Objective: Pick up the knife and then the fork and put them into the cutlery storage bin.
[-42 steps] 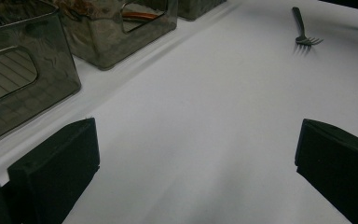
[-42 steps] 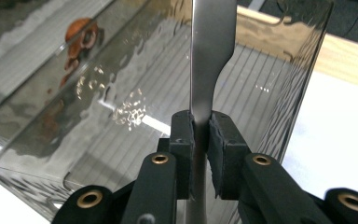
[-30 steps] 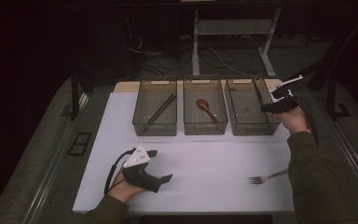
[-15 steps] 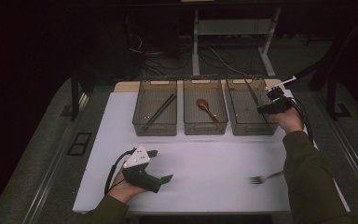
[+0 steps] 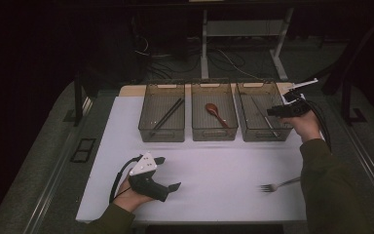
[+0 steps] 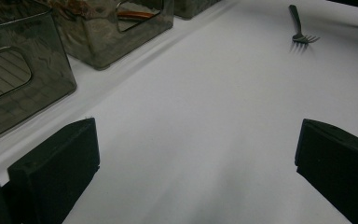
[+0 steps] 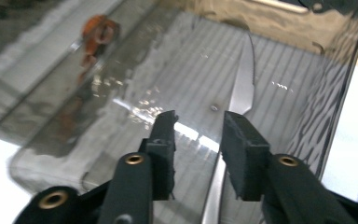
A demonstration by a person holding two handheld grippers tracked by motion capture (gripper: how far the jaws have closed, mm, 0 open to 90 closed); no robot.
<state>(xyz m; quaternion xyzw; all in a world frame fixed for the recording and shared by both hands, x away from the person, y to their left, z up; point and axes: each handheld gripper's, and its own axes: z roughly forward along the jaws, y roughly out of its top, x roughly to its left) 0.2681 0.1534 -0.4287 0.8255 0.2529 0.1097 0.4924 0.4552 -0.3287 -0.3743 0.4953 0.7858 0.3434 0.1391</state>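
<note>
Right gripper view: right gripper (image 7: 198, 128) hangs over the right bin (image 5: 246, 105), jaws just parted, knife (image 7: 242, 88) lying loose below. Lift clear before fetching the fork (image 5: 277, 185). Left gripper (image 5: 168, 173) rests wide open, empty, on the tabletop (image 5: 224, 165).

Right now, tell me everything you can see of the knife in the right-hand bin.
The knife is a slim table knife that looks like polished silvery metal, with a rounded blade and a narrow handle. It lies flat on the ribbed floor of the smoky, see-through right bin, running along the bin's length. The right gripper hangs above its handle, jaws just opened and apart, not pressing on it.
</note>
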